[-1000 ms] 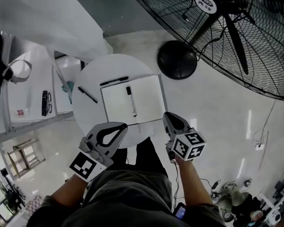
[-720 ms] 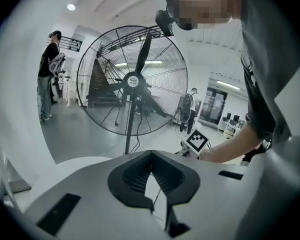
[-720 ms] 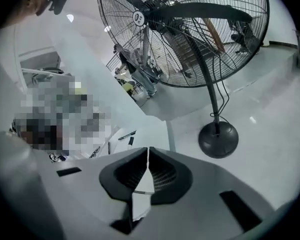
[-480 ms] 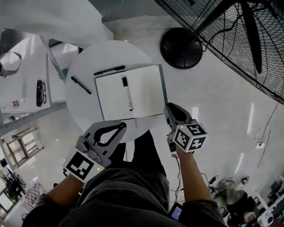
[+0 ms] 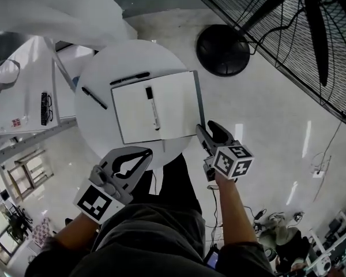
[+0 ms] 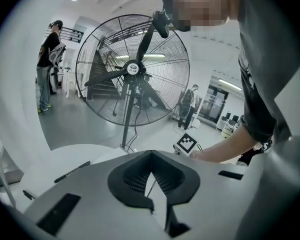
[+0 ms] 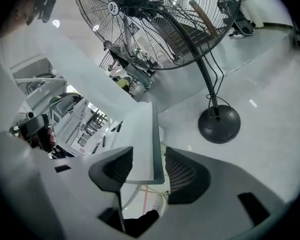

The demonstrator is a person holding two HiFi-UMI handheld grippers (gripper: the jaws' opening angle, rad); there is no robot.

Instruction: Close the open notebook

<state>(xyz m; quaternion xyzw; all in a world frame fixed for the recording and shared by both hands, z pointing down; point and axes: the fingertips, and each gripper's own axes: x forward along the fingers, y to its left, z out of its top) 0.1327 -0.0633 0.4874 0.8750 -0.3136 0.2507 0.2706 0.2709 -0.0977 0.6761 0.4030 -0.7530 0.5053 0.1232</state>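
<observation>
Your right tool [image 5: 206,127], tilted downward, has just spread its jaws astride the near right corner of the open white paper notebook [image 5: 173,105] on the round white counter [image 5: 104,68]. Your left tool [image 5: 149,151] hovers closed and empty at near left.

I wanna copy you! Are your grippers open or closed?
Left gripper: closed, empty.
Right gripper: just opened, notebook edge between its jaws, not gripped.

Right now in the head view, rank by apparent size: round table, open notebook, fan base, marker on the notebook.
Round table
Open notebook
Fan base, farther off on the floor, so truly larger than it looks
Marker
</observation>
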